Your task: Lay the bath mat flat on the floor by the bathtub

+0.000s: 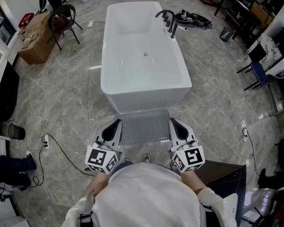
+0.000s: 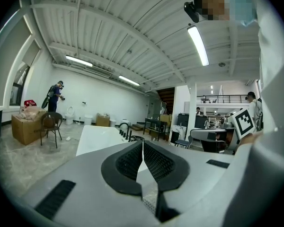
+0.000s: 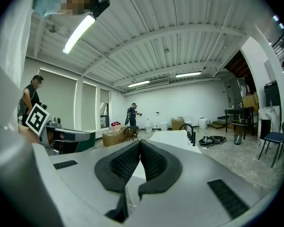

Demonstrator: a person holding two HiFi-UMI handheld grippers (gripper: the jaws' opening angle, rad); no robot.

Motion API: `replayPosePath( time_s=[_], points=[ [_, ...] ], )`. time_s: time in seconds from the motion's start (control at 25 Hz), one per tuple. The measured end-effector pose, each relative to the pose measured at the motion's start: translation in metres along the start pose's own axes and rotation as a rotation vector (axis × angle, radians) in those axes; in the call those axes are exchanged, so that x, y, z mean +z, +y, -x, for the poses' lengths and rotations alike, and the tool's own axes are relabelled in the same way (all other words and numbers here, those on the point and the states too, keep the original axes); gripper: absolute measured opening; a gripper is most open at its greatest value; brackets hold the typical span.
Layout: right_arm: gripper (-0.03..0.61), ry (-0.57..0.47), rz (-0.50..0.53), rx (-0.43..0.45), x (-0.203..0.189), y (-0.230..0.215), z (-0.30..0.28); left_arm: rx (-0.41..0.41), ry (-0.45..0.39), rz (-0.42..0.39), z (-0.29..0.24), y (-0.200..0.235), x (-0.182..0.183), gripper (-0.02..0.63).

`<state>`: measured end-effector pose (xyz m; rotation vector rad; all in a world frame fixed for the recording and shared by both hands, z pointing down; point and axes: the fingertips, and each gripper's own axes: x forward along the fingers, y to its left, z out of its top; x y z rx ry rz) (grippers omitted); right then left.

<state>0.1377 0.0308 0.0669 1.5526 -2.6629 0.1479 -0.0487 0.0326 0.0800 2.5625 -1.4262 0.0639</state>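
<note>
Left gripper (image 1: 115,125) and right gripper (image 1: 174,122) are each pinched together on a near corner of the bath mat (image 1: 146,127). It spans between them, just before the near end of the bathtub (image 1: 146,100), over the floor (image 1: 71,103).

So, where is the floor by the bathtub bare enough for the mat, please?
Bare floor lies before the bathtub, beneath the bath mat. Its left side is free too; a cable crosses the right.
</note>
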Motion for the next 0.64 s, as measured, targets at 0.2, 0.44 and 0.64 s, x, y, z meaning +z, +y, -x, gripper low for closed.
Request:
replayPosePath(
  time_s=[0.2,0.44,0.64],
  points=[
    [0.029,0.003,0.006,-0.008,0.0036,-0.0002,-0.0003,-0.003,-0.002,0.009,0.0001,0.0003,0.0017,0.034],
    [0.029,0.007,0.006,-0.016,0.0041,0.0032,-0.0028,-0.002,-0.001,0.009,0.0024,0.0034,0.0016,0.034],
    [0.029,0.000,0.007,-0.013,-0.0016,0.0037,-0.0021,-0.007,0.001,0.010,0.0029,0.0011,-0.0050,0.034]
  ],
)
